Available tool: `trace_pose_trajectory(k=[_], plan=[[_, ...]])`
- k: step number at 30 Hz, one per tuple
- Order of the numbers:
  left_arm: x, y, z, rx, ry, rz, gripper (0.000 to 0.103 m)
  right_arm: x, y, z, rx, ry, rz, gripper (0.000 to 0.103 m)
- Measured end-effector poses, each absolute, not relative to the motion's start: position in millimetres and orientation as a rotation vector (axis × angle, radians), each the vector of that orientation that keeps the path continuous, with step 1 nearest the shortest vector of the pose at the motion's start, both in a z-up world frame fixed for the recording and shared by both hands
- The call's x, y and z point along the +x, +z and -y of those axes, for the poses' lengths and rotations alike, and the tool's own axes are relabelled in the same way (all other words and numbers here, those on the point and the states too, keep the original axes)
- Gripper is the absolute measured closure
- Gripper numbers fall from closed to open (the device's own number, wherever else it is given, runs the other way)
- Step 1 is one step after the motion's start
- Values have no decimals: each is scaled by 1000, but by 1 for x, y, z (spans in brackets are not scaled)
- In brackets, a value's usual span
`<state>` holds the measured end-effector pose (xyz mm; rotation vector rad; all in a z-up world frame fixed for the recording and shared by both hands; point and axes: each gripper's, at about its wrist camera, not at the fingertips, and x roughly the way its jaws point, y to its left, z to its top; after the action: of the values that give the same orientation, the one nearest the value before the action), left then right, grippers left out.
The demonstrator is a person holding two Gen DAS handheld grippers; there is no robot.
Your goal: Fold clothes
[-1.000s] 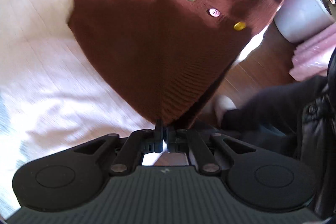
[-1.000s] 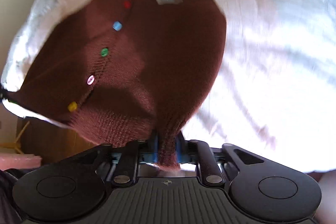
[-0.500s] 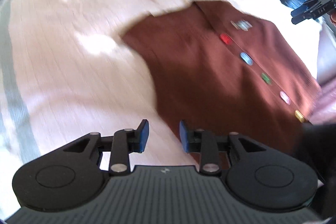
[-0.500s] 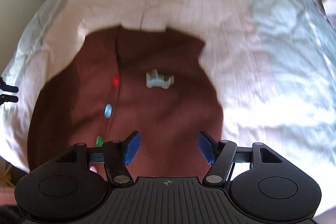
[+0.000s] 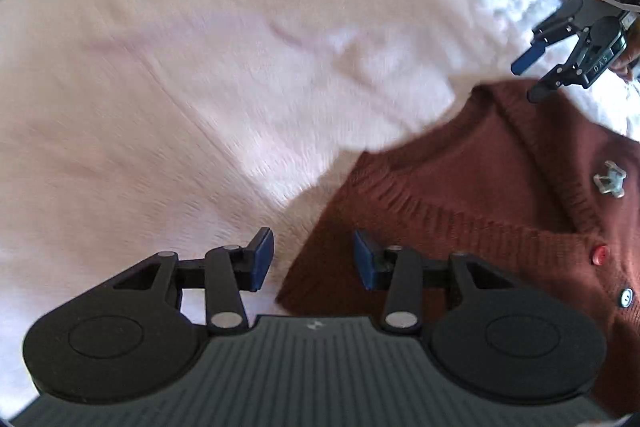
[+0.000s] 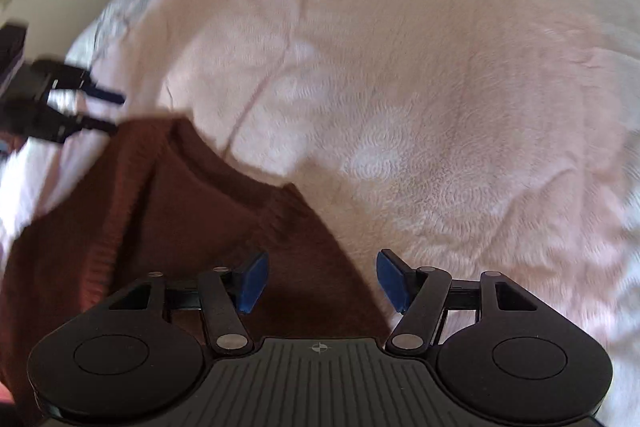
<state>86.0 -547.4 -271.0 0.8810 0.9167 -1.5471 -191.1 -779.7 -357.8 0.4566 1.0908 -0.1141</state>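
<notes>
- A brown knitted cardigan point(image 5: 500, 211) is seen lying flat on a bed covered by a pale pink blanket point(image 5: 200, 87).
- In the left wrist view the cardigan fills the near right part of the picture, with its neckline toward the far side.
- A red button point(image 5: 600, 254) and a pale blue button point(image 5: 625, 297) are seen along its front edge, and a small pale tag point(image 5: 610, 179) lies near the neckline.
- The left claw point(image 5: 313, 259) is held above the cardigan's left edge; its jaws are opening, and nothing is pinched between the blue pads.
- The right claw point(image 6: 322, 281) is spread wide above the cardigan's right edge, with no fabric gripped.
- Each claw is visible in the other's view, near the far corners of the cardigan.
- Both views are blurred.
</notes>
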Motion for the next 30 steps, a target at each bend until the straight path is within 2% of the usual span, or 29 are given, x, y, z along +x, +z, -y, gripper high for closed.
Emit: trace_pose_trajectory(k=[1, 2, 3, 8, 12, 15, 16, 17, 20, 23, 24, 26, 28, 30], plan=[[86, -280, 551, 892, -1560, -960, 79, -191, -364, 784, 487, -93, -1106, 59], [85, -278, 550, 897, -1567, -961, 98, -191, -369, 787, 526, -77, -1115, 81], [84, -273, 548, 899, -1571, -948, 98, -192, -373, 790, 566, -62, -1124, 98], [98, -239, 545, 873, -1538, -835, 98, -192, -322, 801, 490, -91, -1003, 99], [111, -259, 561, 910, -1490, -872, 96, -159, -320, 815, 418, -85, -982, 101], [111, -274, 561, 918, -1426, -899, 85, -151, -342, 812, 396, -144, -1017, 100], [111, -271, 557, 909, -1404, -883, 76, -155, -343, 809, 390, -184, -1014, 100], [111, -266, 551, 902, -1380, -864, 72, -161, -339, 800, 380, -205, -997, 100], [103, -245, 528, 870, -1344, -826, 77, -183, -322, 765, 348, -240, -937, 99], [78, -221, 497, 834, -1378, -824, 77, -211, -308, 723, 390, -238, -881, 99], [64, -215, 484, 830, -1410, -838, 77, -223, -305, 705, 421, -234, -873, 98], [35, -214, 456, 835, -1468, -894, 77, -248, -307, 667, 484, -228, -884, 85], [7, -218, 426, 871, -1502, -950, 76, -273, -317, 631, 541, -228, -923, 26], [-14, -231, 394, 968, -1484, -989, 76, -295, -334, 600, 588, -248, -994, 24]])
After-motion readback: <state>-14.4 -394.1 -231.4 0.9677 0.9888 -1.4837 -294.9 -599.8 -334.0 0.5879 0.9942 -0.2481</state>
